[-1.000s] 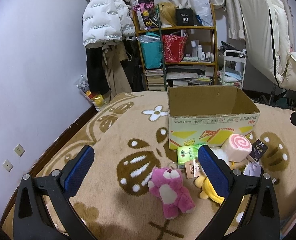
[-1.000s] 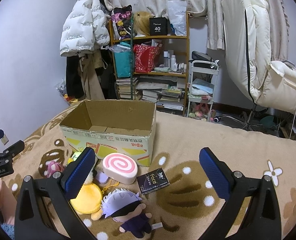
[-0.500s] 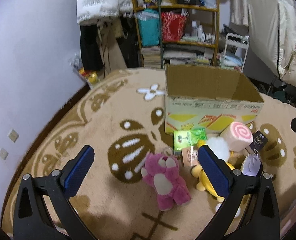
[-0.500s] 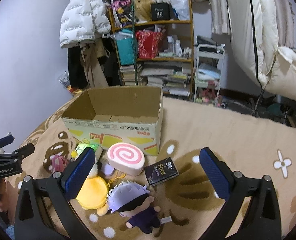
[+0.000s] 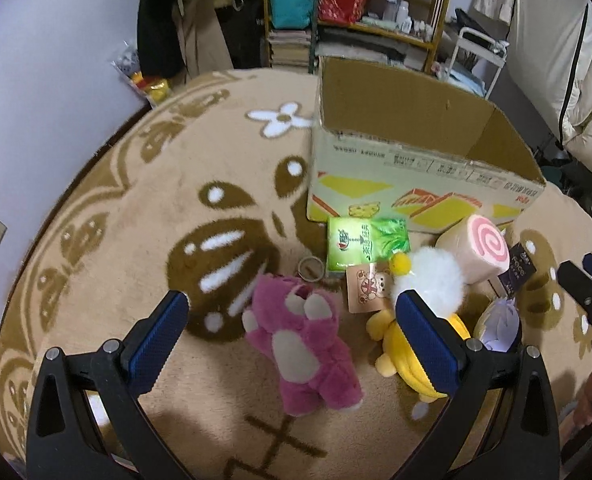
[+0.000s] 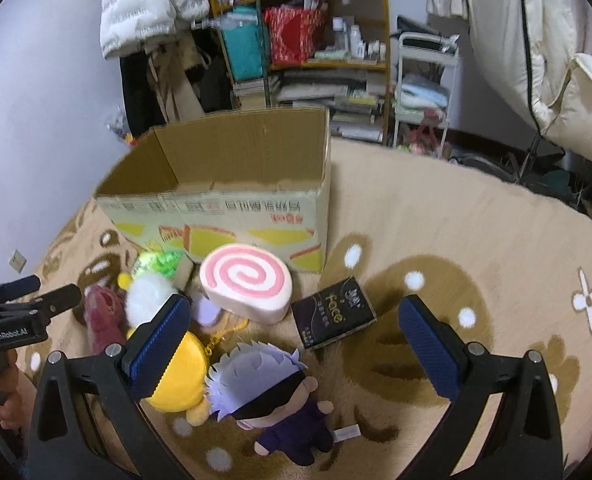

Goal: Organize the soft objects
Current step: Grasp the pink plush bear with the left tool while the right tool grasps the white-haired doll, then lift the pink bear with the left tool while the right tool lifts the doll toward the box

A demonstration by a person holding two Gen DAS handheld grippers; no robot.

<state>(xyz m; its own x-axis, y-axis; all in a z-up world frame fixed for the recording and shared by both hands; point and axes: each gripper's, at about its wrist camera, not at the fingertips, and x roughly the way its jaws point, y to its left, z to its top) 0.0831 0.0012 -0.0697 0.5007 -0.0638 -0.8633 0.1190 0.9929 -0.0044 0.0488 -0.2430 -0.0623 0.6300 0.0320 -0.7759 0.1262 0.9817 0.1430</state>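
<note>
- Left wrist view: the left gripper (image 5: 291, 332) hangs over the carpet (image 5: 135, 208) with its jaws spread wide and nothing between them; the pink bear plush (image 5: 304, 336) lies face up right in the gap, not touched by either pad.
- Just right of the bear is a yellow plush (image 5: 396, 348) with a fluffy white pom-pom (image 5: 436, 276) (partly hidden behind the right-hand pad).
- A green tissue pack (image 5: 366, 244) sits against the front of the open cardboard box (image 5: 416, 168), with the pink swirl roll-cake plush (image 5: 476, 248) beside it.
- Right wrist view: the right gripper (image 6: 293, 344) also has its jaws wide apart, holding nothing. Between them on the carpet lie a white-haired blindfolded doll (image 6: 271, 396) and, further off, a black "face" packet (image 6: 334, 312).
- The roll-cake plush rests just in front of the box, touching the packet's near corner or very close to it, can't tell which.
- The box looks like it has no toys inside, from what shows.
</note>
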